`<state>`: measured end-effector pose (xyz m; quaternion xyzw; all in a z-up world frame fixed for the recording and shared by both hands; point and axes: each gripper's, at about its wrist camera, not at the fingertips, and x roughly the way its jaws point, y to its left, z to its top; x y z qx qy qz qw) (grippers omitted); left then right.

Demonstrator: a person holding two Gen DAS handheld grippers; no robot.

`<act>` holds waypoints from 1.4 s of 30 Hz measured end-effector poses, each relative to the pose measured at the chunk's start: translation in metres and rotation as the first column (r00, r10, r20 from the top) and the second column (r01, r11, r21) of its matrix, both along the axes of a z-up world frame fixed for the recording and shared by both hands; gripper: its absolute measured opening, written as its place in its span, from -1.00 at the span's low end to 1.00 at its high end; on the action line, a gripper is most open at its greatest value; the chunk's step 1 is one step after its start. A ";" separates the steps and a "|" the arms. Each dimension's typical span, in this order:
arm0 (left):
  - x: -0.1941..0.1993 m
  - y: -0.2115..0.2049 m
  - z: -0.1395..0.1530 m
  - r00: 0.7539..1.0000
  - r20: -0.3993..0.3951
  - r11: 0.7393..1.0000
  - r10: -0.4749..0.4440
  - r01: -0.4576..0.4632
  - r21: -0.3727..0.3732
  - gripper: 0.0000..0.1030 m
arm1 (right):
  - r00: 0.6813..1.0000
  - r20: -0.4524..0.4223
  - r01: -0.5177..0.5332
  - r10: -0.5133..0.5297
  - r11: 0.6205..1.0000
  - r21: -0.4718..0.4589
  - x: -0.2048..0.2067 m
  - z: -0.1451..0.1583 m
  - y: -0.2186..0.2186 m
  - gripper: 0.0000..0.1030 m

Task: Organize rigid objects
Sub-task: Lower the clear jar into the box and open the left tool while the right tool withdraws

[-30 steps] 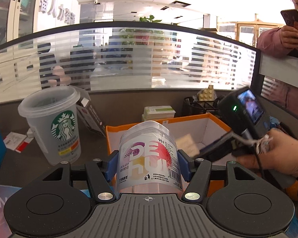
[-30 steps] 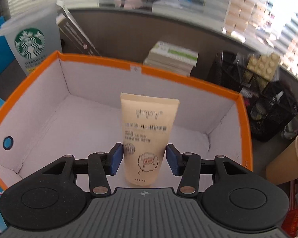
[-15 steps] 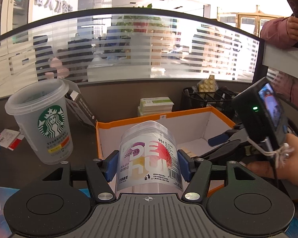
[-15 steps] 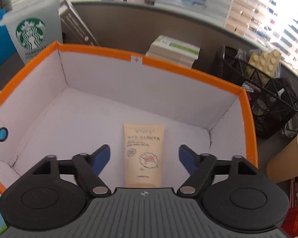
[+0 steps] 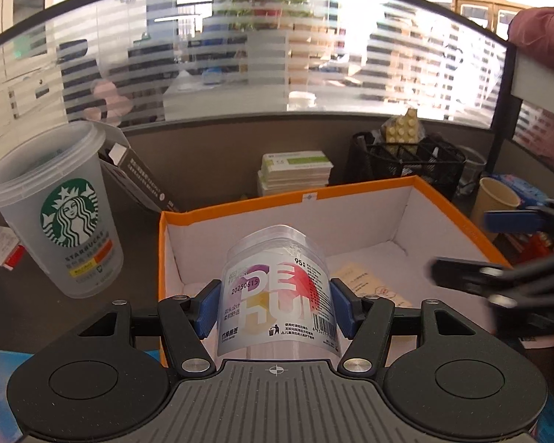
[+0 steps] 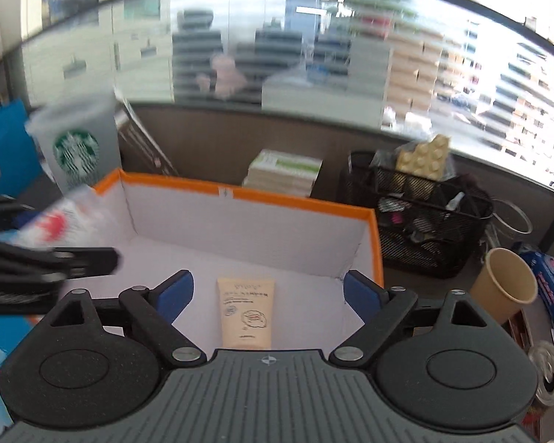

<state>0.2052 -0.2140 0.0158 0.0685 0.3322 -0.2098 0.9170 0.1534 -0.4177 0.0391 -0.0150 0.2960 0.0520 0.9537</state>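
Note:
My left gripper [image 5: 275, 308] is shut on a clear plastic jar [image 5: 277, 295] with a colourful label, held over the near left corner of the orange-rimmed white box [image 5: 351, 193]. In the right wrist view the jar [image 6: 66, 221] shows blurred at the left edge. A beige cream tube [image 6: 245, 312] lies flat on the floor of the box [image 6: 295, 203], also seen as the tube [image 5: 365, 280] from the left wrist. My right gripper [image 6: 267, 295] hovers above the tube, jaws opening wide with nothing pressed between them. From the left wrist, the right gripper [image 5: 498, 247] is blurred at the right.
A frosted Starbucks cup [image 5: 61, 210] stands left of the box beside a leaning dark carton [image 5: 140, 181]. Behind the box are stacked books [image 5: 295, 171] and a black mesh organiser [image 5: 406, 158]. A paper cup [image 6: 506, 289] stands at the right.
The right gripper let go of the cream tube, which now lies flat in the box, and has risen and drawn back. The left gripper carried the jar closer over the box.

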 end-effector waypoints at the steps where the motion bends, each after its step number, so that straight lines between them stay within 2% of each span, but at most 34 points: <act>1: 0.004 -0.002 -0.003 1.000 -0.011 1.000 0.005 -0.005 0.011 0.18 | 1.000 0.019 -0.004 0.004 1.000 0.012 -0.010 0.002 -0.002 0.72; 5: 0.021 -0.005 -0.015 0.997 -0.075 0.999 0.020 -0.017 0.038 0.17 | 0.996 0.085 -0.044 0.036 0.995 0.091 -0.065 0.008 -0.009 0.73; 8: 0.033 -0.008 -0.024 0.991 -0.128 0.998 0.028 -0.021 0.054 0.17 | 0.994 0.093 -0.072 0.063 0.993 0.094 -0.100 0.002 -0.003 0.82; 12: 0.040 -0.014 -0.026 0.988 -0.151 0.995 0.025 -0.011 0.094 0.17 | 0.998 0.014 -0.059 0.059 0.998 0.019 -0.127 -0.029 0.013 0.83; 17: 0.041 -0.021 -0.029 0.987 -0.156 0.989 0.030 -0.006 0.150 0.17 | 0.994 -0.093 -0.047 0.048 0.999 0.016 -0.150 -0.070 0.029 0.83; 21: 0.043 -0.026 -0.030 0.987 -0.153 0.987 0.041 -0.016 0.160 0.17 | 0.993 -0.112 -0.030 0.033 0.999 0.033 -0.162 -0.082 0.039 0.83; 27: 0.044 -0.035 -0.035 0.991 -0.102 0.977 0.090 -0.068 0.200 0.17 | 0.993 -0.122 -0.001 0.000 1.000 -0.009 -0.175 -0.094 0.055 0.83; 31: 0.035 -0.040 -0.034 0.993 -0.074 0.978 0.093 -0.077 0.196 0.18 | 0.994 -0.102 0.026 -0.027 1.000 -0.015 -0.183 -0.097 0.060 0.83; 33: 0.029 -0.046 -0.033 0.996 -0.065 0.980 0.067 -0.053 0.192 0.18 | 0.995 -0.093 0.036 -0.038 0.999 -0.019 -0.184 -0.097 0.062 0.83; 36: 0.026 -0.051 -0.033 0.995 -0.082 0.984 0.054 -0.039 0.175 0.18 | 0.995 -0.090 0.036 -0.037 0.999 -0.006 -0.186 -0.098 0.064 0.83; 42: 0.035 -0.050 -0.041 0.987 -0.131 0.986 0.089 -0.068 0.155 0.18 | 0.996 -0.077 0.039 -0.039 0.999 -0.003 -0.191 -0.099 0.070 0.83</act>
